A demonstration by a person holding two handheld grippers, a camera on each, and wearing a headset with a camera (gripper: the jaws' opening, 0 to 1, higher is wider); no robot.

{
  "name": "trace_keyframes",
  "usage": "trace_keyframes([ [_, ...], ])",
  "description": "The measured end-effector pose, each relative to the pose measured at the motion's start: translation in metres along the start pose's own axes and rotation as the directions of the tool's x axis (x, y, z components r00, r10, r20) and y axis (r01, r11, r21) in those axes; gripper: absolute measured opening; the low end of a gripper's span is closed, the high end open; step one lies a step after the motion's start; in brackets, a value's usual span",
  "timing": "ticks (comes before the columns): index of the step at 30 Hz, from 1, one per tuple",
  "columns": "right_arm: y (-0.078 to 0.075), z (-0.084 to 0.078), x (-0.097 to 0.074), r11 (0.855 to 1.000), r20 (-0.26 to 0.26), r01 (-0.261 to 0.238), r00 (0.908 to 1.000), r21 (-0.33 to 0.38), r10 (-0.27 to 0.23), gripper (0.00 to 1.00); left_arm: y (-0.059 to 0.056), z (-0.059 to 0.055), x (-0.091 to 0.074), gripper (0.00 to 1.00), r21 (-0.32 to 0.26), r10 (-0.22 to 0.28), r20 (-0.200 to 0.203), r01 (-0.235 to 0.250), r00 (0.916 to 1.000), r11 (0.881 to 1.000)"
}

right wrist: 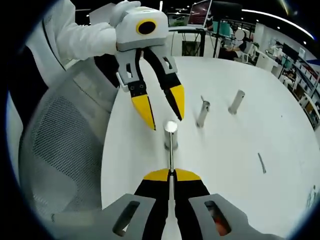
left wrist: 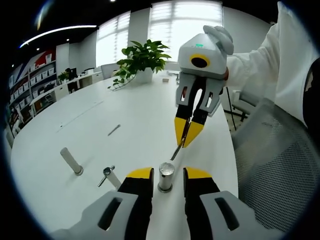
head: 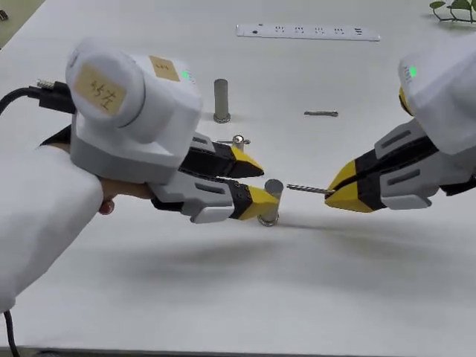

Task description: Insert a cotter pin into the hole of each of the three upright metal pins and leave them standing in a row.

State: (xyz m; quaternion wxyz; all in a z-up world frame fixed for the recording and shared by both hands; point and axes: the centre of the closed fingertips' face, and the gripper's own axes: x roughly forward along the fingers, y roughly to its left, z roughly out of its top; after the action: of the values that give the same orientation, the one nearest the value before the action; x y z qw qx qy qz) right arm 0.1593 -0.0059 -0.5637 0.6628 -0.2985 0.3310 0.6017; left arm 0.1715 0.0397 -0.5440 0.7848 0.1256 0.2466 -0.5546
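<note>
The middle metal pin (right wrist: pixel 202 115) looks already pinned. The right tongs (head: pixel 331 192) pinch a cotter pin (head: pixel 305 189), its tip just beside the near metal pin (head: pixel 274 187), which the parted left tongs (head: pixel 266 184) straddle. The far metal pin (head: pixel 221 99) stands bare, and a spare cotter pin (head: pixel 321 114) waits on the desk (head: pixel 223 282).

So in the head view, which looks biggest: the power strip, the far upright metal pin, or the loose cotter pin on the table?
1. power strip, longest though farthest away.
2. far upright metal pin.
3. loose cotter pin, almost as long but much thinner.
</note>
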Motion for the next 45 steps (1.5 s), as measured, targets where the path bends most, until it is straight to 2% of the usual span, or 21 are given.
trace_keyframes([
  [5, -0.001, -0.003, 0.001, 1.0, -0.003, 0.0, 1.0, 0.007, 0.0, 0.0, 0.001, -0.003, 0.005, 0.2, 0.023, -0.01, -0.026, 0.01, 0.9996, 1.0],
  [9, -0.001, -0.003, 0.003, 1.0, -0.003, -0.003, 1.0, 0.009, 0.003, 0.0, 0.002, -0.004, 0.008, 0.17, 0.014, -0.023, -0.033, 0.023, 0.9992, 1.0],
  [15, -0.002, -0.004, 0.006, 1.0, -0.008, -0.015, 0.9998, 0.0, 0.015, 0.0, 0.004, -0.005, 0.01, 0.11, 0.036, -0.026, -0.038, 0.028, 0.9989, 0.999],
  [17, -0.002, -0.004, 0.006, 1.0, -0.008, -0.015, 0.9999, -0.002, 0.015, 0.0, 0.002, -0.003, 0.01, 0.1, 0.095, -0.024, -0.031, 0.026, 0.9992, 0.995],
  [20, -0.004, -0.004, 0.007, 1.0, -0.01, -0.014, 0.9998, -0.002, 0.014, 0.0, 0.002, -0.004, 0.009, 0.1, 0.079, -0.021, -0.033, 0.023, 0.9992, 0.997],
  [30, -0.008, 0.0, 0.008, 1.0, -0.011, -0.009, 0.9999, -0.016, 0.008, 0.0, 0.001, -0.004, 0.008, 0.1, 0.084, -0.015, -0.035, 0.018, 0.9993, 0.996],
  [45, -0.01, 0.019, 0.024, 0.998, -0.002, -0.027, 0.9996, -0.06, 0.027, 0.0, 0.002, -0.004, 0.009, 0.1, 0.074, -0.014, -0.03, 0.017, 0.9994, 0.997],
])
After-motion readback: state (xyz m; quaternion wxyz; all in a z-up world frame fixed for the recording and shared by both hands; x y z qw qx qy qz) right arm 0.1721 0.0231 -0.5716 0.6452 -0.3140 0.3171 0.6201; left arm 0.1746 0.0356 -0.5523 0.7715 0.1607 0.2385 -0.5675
